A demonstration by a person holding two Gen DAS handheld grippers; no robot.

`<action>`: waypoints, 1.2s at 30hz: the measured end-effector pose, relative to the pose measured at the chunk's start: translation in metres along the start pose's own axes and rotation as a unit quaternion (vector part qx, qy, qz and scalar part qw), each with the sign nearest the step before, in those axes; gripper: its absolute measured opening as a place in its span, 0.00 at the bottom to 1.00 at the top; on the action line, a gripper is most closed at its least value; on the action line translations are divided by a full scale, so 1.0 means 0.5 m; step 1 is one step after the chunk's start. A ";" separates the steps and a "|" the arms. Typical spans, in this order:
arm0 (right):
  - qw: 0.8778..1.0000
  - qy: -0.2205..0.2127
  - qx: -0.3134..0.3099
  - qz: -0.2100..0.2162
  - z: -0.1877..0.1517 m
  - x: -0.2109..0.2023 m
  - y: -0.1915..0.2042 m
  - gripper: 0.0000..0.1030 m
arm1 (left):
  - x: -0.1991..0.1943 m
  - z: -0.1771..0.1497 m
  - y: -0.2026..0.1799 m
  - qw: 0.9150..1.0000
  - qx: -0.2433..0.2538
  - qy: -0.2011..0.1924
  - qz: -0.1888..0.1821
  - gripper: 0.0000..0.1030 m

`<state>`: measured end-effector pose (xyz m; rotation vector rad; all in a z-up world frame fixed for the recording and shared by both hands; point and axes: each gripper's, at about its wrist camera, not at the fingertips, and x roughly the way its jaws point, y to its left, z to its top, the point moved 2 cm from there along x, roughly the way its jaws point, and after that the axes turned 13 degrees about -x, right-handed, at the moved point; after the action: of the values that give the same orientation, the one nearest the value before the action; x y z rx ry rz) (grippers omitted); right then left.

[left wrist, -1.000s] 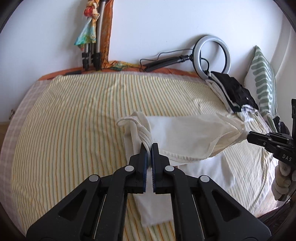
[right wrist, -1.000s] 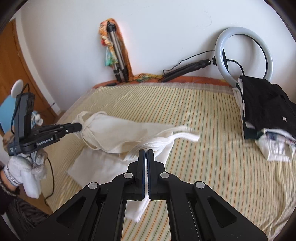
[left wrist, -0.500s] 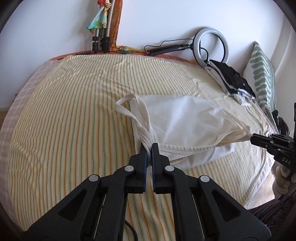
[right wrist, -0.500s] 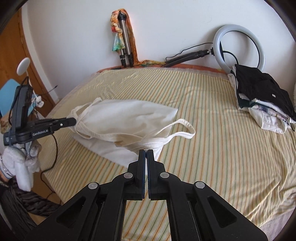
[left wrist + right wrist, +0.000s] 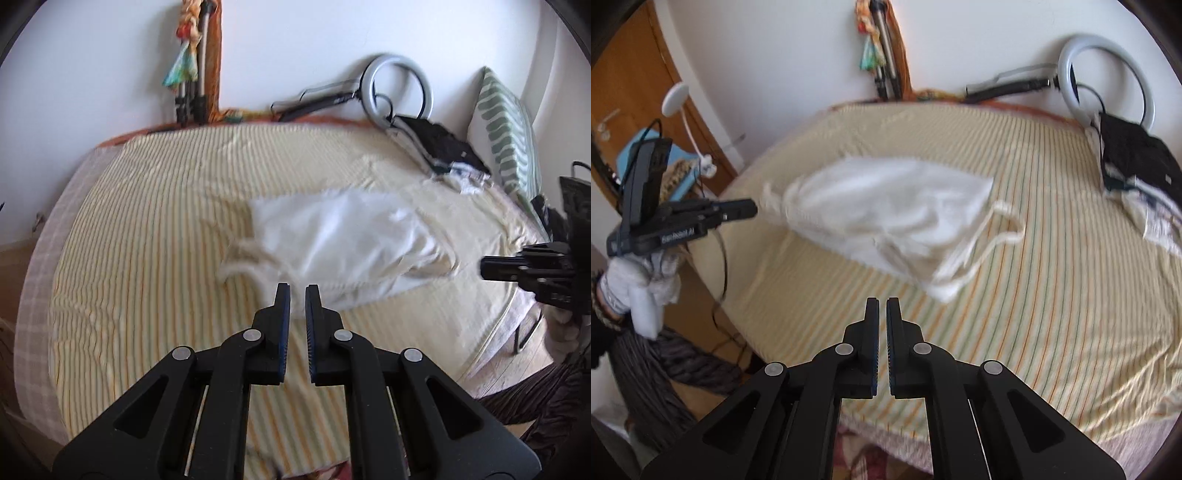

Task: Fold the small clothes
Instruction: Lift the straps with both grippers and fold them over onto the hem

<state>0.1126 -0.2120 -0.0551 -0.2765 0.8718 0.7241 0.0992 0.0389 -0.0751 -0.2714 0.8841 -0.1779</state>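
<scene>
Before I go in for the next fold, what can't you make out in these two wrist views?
- White top: motion blur smears its straps and hems in both views, so fold edges are unclear.
- Clothes pile: stacked, lower items hidden under the black one.
- Left gripper and right gripper: narrow gaps, nothing held.

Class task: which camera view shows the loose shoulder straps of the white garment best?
The right wrist view: the straps loop clear against the striped sheet. In the left wrist view they are a blurred smear near the left gripper.

Ring light (image 5: 400, 90) leans against wall near striped pillow (image 5: 508, 129).
</scene>
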 end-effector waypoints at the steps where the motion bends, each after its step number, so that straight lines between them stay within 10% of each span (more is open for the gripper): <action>1: 1.000 -0.002 0.009 -0.003 0.015 0.008 -0.010 0.04 | 0.000 0.012 -0.008 1.000 -0.005 -0.004 -0.007 0.06; 11: 0.996 0.055 0.064 0.004 0.053 0.116 -0.084 0.06 | 0.135 0.078 -0.023 0.999 0.012 0.039 0.015 0.06; 19: 0.990 0.134 -0.024 0.030 -0.036 0.104 -0.015 0.06 | 0.155 -0.023 0.022 0.992 0.038 0.115 0.025 0.06; 30: 0.998 0.052 0.000 0.035 -0.017 0.023 -0.026 0.06 | 0.060 -0.026 0.021 0.997 0.022 0.072 -0.005 0.06; 36: 0.995 0.087 0.044 -0.011 0.002 0.084 -0.082 0.06 | 0.112 -0.006 -0.009 0.996 0.040 0.076 0.008 0.06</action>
<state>0.1587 -0.2221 -0.0898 -0.2719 1.0618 0.6460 0.1314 0.0193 -0.1166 -0.1785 1.0278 -0.2215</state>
